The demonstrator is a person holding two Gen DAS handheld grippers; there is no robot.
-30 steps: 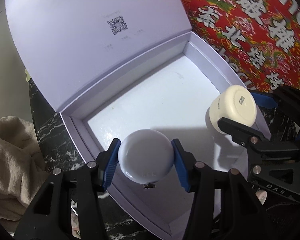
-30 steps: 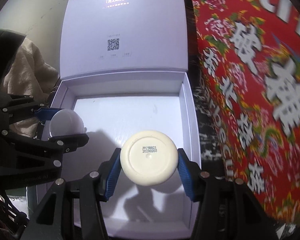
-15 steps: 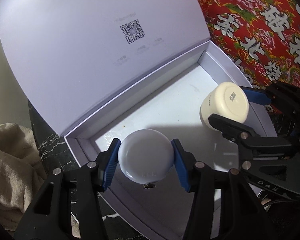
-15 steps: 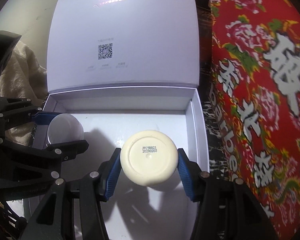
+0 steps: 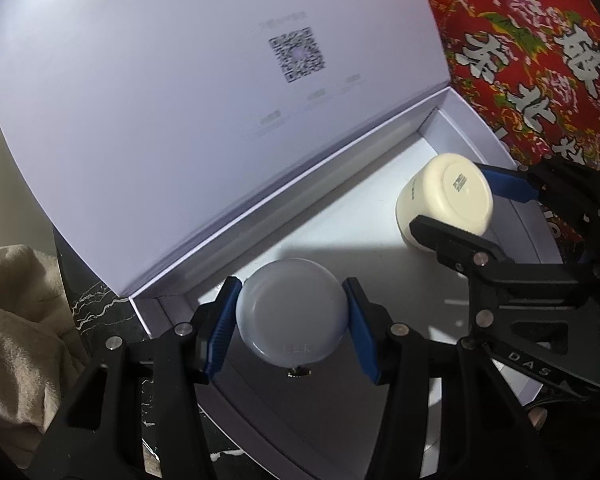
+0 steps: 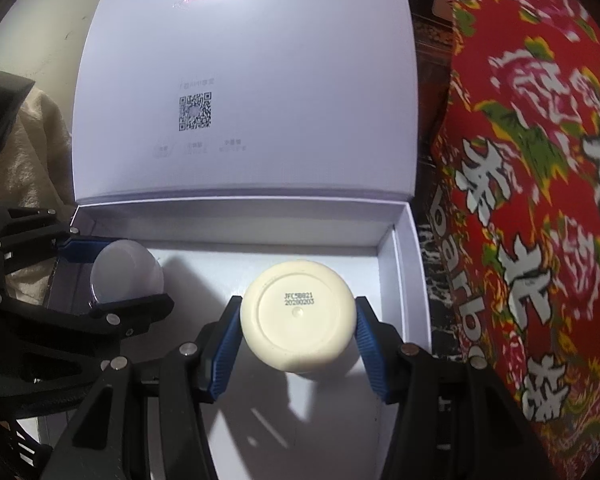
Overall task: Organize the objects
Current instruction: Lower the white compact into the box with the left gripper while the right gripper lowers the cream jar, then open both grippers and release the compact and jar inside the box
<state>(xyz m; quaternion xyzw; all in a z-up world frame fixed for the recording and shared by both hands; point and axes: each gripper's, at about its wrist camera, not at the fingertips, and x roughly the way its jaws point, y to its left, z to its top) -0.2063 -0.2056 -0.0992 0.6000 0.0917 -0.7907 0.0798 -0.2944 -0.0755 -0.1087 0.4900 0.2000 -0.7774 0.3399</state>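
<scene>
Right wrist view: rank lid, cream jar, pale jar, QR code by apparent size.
1. lid
2. cream jar, though it is nearest the camera, so inflated
3. pale jar, partly hidden by the left gripper
4. QR code

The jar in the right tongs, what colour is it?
Cream jar, seen best in the right wrist view.

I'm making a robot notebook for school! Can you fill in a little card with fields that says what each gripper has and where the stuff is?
Left gripper: shut on the pale grey jar, held over the box's left side
Right gripper: shut on the cream jar, held over the box's right side
Cream jar base: faces the camera, printed code showing
Box: white, open, nothing lying on its floor
Lid: standing up behind, QR code inside
Right of box: red flowered bag
Left of box: beige cloth
</scene>
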